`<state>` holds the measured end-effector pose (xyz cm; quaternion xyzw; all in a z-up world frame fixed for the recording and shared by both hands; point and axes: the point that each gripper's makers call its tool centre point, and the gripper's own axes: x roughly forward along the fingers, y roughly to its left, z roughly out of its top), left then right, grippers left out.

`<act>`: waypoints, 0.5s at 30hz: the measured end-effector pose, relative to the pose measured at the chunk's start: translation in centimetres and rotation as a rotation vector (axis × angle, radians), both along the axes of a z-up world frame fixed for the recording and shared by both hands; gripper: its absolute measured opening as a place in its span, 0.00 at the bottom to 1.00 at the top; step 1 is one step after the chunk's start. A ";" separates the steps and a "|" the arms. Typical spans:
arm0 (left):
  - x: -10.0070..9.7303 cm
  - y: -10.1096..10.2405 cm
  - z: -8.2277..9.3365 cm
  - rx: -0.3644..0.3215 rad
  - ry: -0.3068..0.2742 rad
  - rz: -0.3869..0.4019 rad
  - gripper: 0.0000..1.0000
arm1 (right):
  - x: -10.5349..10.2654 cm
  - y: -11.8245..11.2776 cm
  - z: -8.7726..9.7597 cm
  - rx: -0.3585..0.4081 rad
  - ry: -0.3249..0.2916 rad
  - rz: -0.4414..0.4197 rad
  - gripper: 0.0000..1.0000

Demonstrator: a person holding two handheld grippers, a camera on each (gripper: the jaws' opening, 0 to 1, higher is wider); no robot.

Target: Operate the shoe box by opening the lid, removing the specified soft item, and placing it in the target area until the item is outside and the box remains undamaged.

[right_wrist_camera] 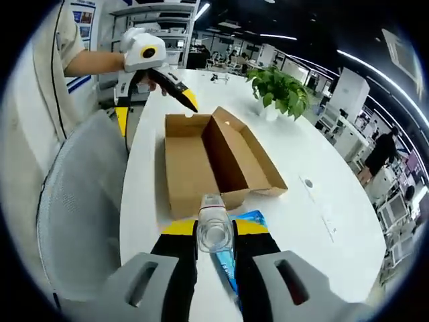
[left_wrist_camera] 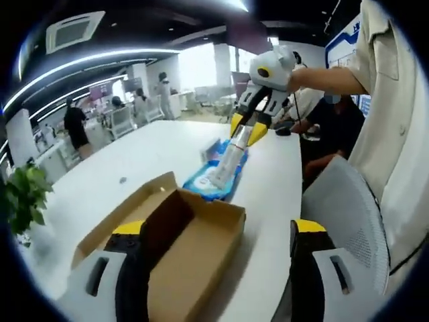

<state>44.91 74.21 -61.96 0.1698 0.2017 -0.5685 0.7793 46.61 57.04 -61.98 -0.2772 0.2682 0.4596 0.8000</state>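
The brown cardboard shoe box (left_wrist_camera: 194,235) lies open on the white table (left_wrist_camera: 134,161), its lid flap folded out to the side and its inside (right_wrist_camera: 191,161) bare. My left gripper (left_wrist_camera: 218,227) is open, its jaws wide apart at the box's near end, and it hovers by the box's far end as my left gripper (right_wrist_camera: 155,111) in the right gripper view. My right gripper (right_wrist_camera: 214,229) is shut on a soft blue-and-white pack (right_wrist_camera: 216,228) just outside the box. The pack (left_wrist_camera: 224,164) slopes from the right gripper (left_wrist_camera: 247,131) down to the table.
A grey mesh chair (left_wrist_camera: 348,215) stands at the table's edge (right_wrist_camera: 74,201), beside a person in a beige shirt (left_wrist_camera: 395,134). A potted plant (right_wrist_camera: 281,87) sits on the table past the box. People and desks fill the office behind.
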 end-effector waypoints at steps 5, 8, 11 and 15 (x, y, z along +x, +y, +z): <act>0.6 1.4 0.1 -0.013 0.001 0.078 0.98 | 1.8 -1.3 -0.1 -0.034 0.007 0.006 0.17; 0.7 2.3 0.2 -0.019 0.010 0.120 1.00 | 3.1 -2.2 -0.3 -0.062 0.014 0.008 0.17; 0.8 3.2 0.5 -0.030 0.010 0.150 1.00 | 4.1 -2.9 -0.5 -0.083 0.020 0.011 0.17; 0.5 4.1 0.7 -0.021 0.009 0.175 1.00 | 5.5 -3.9 -0.8 -0.122 0.031 0.021 0.17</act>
